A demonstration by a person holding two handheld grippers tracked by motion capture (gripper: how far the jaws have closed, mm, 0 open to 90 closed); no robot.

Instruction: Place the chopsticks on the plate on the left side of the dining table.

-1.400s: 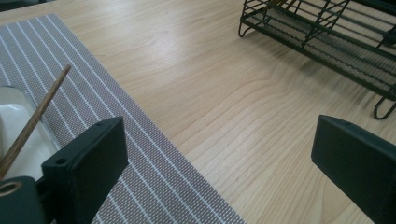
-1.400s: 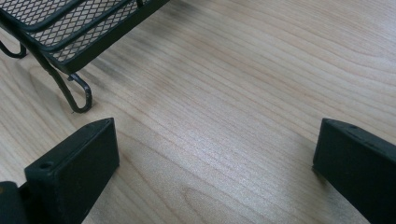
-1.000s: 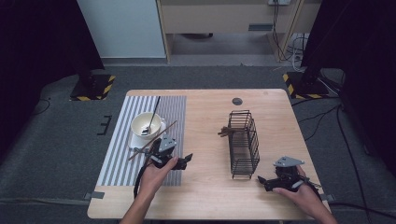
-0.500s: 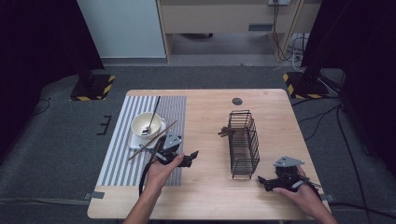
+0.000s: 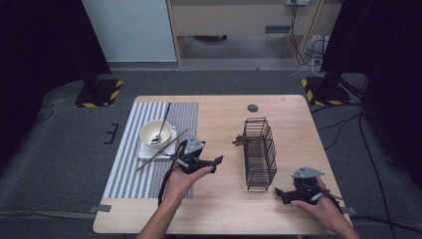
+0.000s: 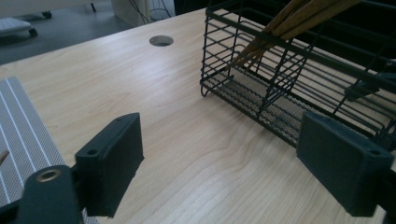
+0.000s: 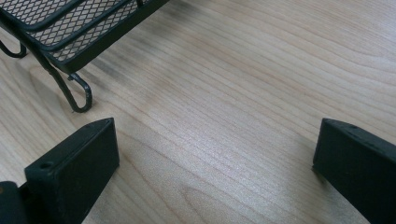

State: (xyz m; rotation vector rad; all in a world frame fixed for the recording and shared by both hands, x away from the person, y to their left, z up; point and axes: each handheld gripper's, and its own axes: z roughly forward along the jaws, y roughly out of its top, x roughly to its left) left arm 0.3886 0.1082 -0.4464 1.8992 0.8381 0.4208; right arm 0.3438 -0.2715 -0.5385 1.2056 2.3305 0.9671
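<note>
Since a second ago, left gripper (image 5: 211, 162) moves from the striped mat (image 5: 129, 169) toward the wire basket (image 5: 260, 154), jaws empty, apart, just been closing slightly. Right gripper (image 5: 279, 191) rests open beside basket.

My black fingers (image 6: 112, 163) over the pale wood surface (image 5: 224, 199); black wire basket (image 5: 260, 154), grey-and-white striped mat (image 5: 132, 174) left of it, cream bowl (image 5: 154, 133).

We see the left gripper (image 5: 215, 162) raised in the left hand (image 5: 183, 180), forearm reaching up from the lower edge; its jaws, wide apart with nothing between them, have just been closing slightly. The right gripper (image 5: 279, 193) lies low in the right hand (image 5: 318, 205), jaws spread wide and empty.
</note>
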